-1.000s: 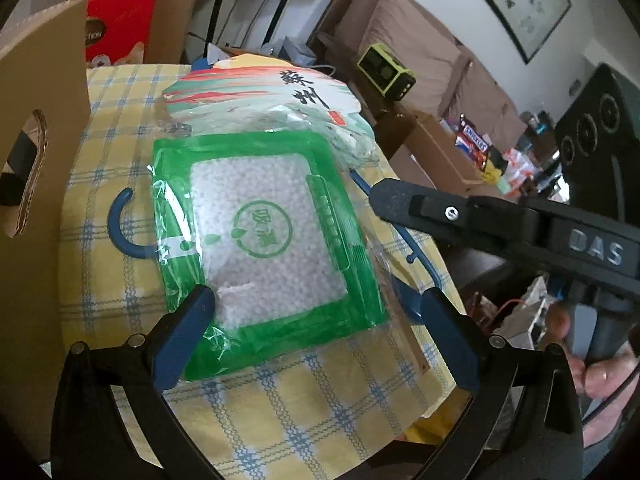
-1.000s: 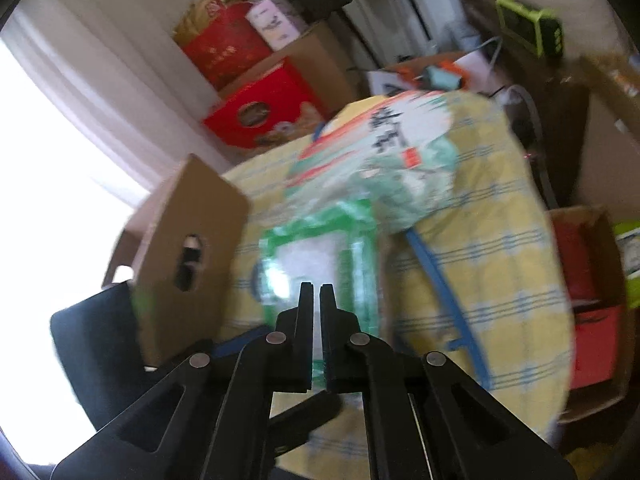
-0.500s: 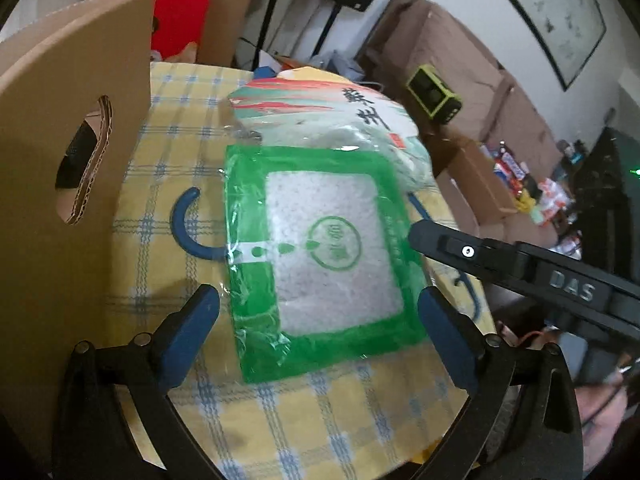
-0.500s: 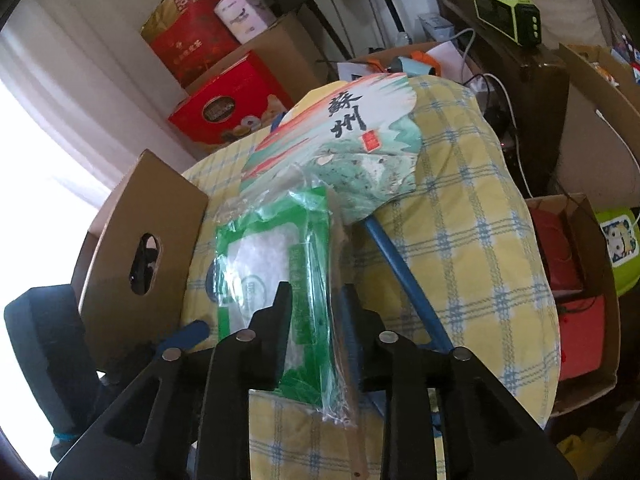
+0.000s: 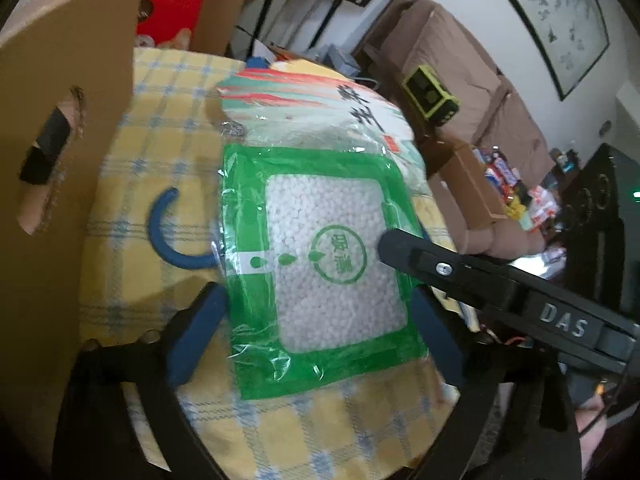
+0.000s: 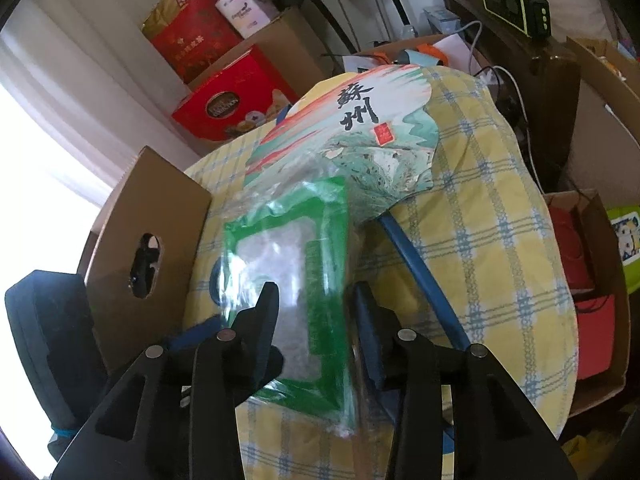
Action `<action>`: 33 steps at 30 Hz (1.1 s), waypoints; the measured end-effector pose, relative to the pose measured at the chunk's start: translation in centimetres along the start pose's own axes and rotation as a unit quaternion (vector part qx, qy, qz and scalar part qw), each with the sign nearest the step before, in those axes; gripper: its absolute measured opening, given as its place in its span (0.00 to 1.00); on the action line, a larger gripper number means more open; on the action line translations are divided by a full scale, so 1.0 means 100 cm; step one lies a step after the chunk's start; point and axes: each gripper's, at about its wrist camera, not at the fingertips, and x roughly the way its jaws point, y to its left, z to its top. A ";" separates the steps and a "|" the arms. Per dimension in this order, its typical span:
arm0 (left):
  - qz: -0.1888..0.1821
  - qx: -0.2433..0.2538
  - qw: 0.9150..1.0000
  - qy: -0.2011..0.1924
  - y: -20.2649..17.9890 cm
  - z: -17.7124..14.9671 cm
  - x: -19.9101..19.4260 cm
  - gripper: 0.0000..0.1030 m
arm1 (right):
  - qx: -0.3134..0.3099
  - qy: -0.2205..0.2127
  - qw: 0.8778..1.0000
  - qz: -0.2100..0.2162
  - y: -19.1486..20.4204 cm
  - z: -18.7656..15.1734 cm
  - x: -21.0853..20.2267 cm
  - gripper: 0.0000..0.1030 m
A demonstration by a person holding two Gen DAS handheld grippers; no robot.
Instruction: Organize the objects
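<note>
The left claw (image 5: pixel 316 332) is standing wide over the near end of the green packet (image 5: pixel 320 264), one blue pad on each side of it; its jaws have just been closing in, and the packet is lying between them, though the pads are not visibly pressing on it. The right claw (image 6: pixel 316 312) is reaching in from the right side of the left view, its jaws partly apart and having just been opening; in its own view the packet's right edge is sitting between the two fingers with a gap on both sides, so nothing is being gripped.

The green packet, a clear-wrapped pouch with a window of white beads and a round green mark, is lying flat on the yellow checked cloth (image 5: pixel 168 128) that is covering the surface. Its far end is overlapping a printed fan (image 6: pixel 360 132) bearing black characters and a red seal, whose blue handle (image 6: pixel 420 280) is running toward the near right. A blue hook (image 5: pixel 168 236) is poking out from under the packet's left edge. A cardboard box (image 5: pixel 52 184) with a cut-out handle is standing just beside the packet, at the left of the cloth.
</note>
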 end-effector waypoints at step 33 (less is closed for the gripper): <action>-0.106 -0.004 0.994 0.014 -0.014 -0.009 -0.012 0.62 | 0.036 -0.049 0.998 0.006 0.003 -0.017 -0.057 0.09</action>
